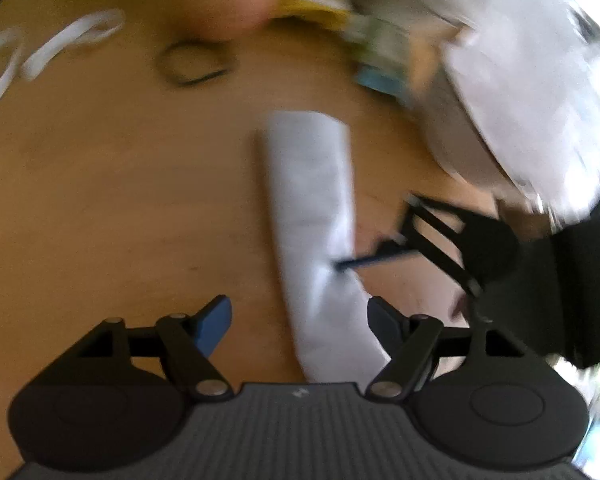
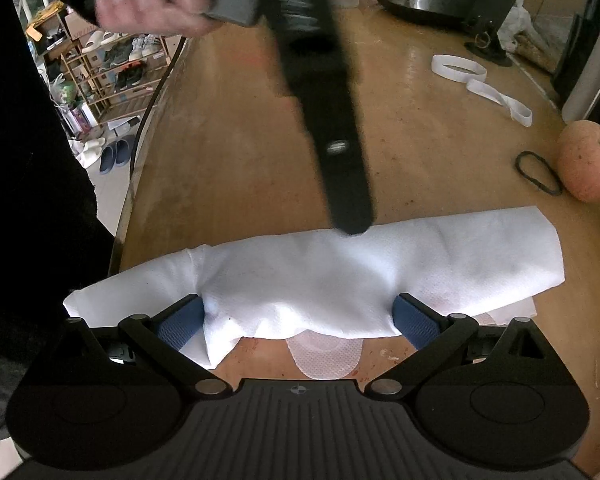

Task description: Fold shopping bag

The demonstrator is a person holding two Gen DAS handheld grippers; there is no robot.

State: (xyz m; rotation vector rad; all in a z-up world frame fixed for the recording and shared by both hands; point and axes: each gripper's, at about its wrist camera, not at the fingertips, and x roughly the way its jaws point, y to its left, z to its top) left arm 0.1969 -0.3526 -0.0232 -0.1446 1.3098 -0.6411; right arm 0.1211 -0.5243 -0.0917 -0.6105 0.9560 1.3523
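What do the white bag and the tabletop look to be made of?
White bag: probably non-woven fabric, matte, with soft creases and a dimpled texture on its handle patch. Tabletop: likely varnished wood or laminate, orange-brown with glossy reflections.

It was a home: a wooden shoe rack [image 2: 112, 64] full of footwear stood beside the glossy wooden worktop [image 2: 420, 128].

We note the bag [image 2: 340, 272] as matt white non-woven cloth, finely dimpled and softly creased. The table [image 2: 420, 140] is glossy varnished wood, with scuffs. Our right gripper [image 2: 298, 316] is matt black plastic with blue textured pads [image 2: 180, 324], metal rivets and a ribbed grey base.
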